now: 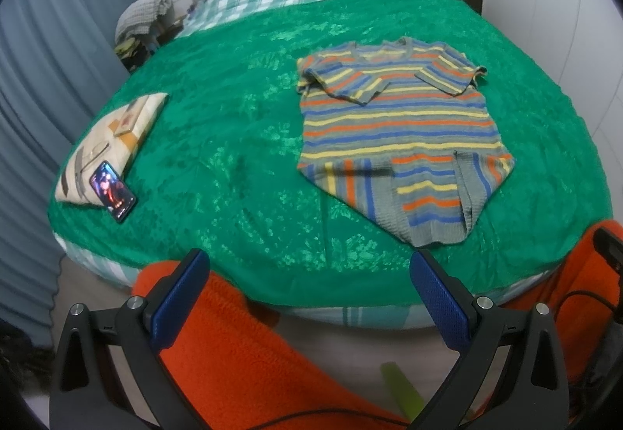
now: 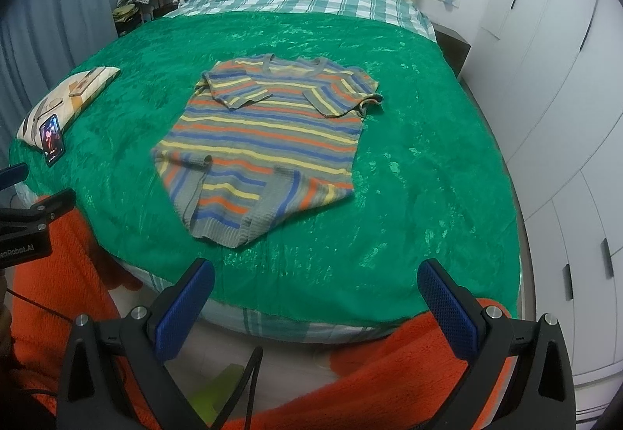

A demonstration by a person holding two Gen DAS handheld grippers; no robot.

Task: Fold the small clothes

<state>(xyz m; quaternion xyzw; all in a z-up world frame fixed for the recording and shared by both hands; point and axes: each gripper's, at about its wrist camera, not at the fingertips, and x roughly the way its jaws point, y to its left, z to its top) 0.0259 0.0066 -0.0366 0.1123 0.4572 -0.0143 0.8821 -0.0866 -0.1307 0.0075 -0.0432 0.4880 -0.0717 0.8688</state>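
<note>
A small striped knit shirt (image 1: 401, 126) (image 2: 264, 141) in grey, blue, orange and yellow lies flat on the green bedspread (image 1: 241, 141) (image 2: 409, 173). Both short sleeves are folded in over the chest, and the two lower corners are turned inward at the hem. My left gripper (image 1: 309, 270) hovers open over the near bed edge, below and left of the shirt, holding nothing. My right gripper (image 2: 317, 280) is open too, short of the bed edge, just below the shirt's hem. The left gripper's body (image 2: 27, 223) shows at the left edge of the right wrist view.
A patterned pillow (image 1: 113, 141) (image 2: 66, 95) with a lit phone (image 1: 113, 190) (image 2: 51, 143) leaning on it lies at the bed's left side. Orange fleece-clad legs (image 1: 241, 352) (image 2: 389, 383) stand against the near edge. White wardrobe doors (image 2: 564, 118) run along the right; curtains (image 1: 35, 79) hang left.
</note>
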